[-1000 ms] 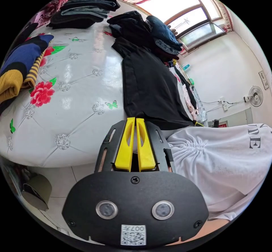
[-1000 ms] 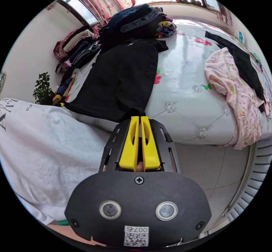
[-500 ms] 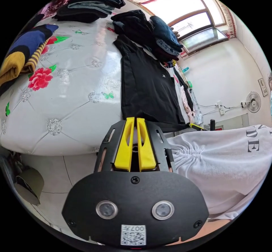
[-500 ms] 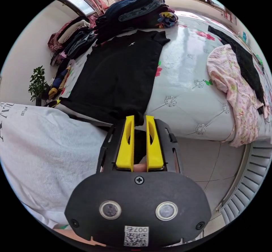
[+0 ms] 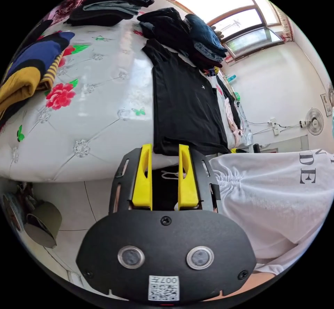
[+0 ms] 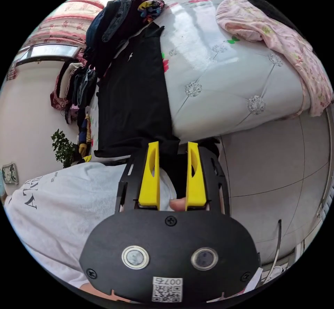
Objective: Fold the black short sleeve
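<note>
Both the left gripper (image 5: pixel 163 149) and right gripper (image 6: pixel 173 147) stand jaws apart, empty, with the black short sleeve (image 5: pixel 184 104) at 12 o'clock, whose hem at the bed (image 5: pixel 101 121) edge could slide off.

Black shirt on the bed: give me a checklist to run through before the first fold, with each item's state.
1. Black shirt spread flat on the bed: ok.
2. Both sleeves laid out to the sides: cannot tell.
3. Left gripper open, at the hem: ok.
4. Right gripper open, at the hem: ok.
5. Bare bed beside the shirt for folding: ok.
6. Pile of dark clothes apart from the collar: not ok, it lies right against the shirt's top.
</note>
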Motion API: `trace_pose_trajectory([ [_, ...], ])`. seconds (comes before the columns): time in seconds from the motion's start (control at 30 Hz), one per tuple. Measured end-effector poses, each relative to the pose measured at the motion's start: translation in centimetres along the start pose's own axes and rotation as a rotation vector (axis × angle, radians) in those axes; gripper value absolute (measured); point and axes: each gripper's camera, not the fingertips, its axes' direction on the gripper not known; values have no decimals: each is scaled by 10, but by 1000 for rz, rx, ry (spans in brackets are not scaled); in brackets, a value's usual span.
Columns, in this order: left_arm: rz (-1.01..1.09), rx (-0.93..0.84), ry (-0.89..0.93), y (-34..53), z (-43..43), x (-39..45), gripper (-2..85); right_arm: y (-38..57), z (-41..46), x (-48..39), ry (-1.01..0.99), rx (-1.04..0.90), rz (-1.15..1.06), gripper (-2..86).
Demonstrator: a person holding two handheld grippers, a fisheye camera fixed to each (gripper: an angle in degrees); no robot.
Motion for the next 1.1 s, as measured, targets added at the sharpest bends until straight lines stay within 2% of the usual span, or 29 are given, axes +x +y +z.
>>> trace_pose_trajectory([
  [0.1,6,-84,-5,-26,37,8,115,-15,12,9,-14,-95,72,39],
  [0.2,-68,-171,-143,-29,61,2,39,-15,6,3,4,-112,76,11],
  [0.27,-86,-131,-130,-18,51,-6,-1,-6,-12,-3,-23,-80,49,3],
  [0.4,-102,-99,-126,-1,23,-17,-8,14,-48,-6,-91,-7,41,-1],
  [0.53,-77,12,-52,0,-4,-22,-7,27,-79,-3,-180,68,46,-2],
  [0.63,-66,64,-24,-3,-9,-20,5,27,-91,-7,-175,74,9,-3],
  [0.77,-179,-40,-11,-6,21,-23,141,26,-93,-16,-149,34,-58,-3],
  [0.9,-260,-121,-70,-5,55,-21,147,32,-89,-20,-132,0,-92,-2],
  [0.97,-348,-138,-231,-3,58,-24,76,37,-88,-20,-143,-20,-106,-3],
  [1.03,-313,-164,-276,-2,61,-25,27,41,-88,-17,-153,-28,-105,-3],
  [1.1,-274,-196,-243,-3,64,-26,2,42,-91,-13,-197,-17,-90,-2],
])
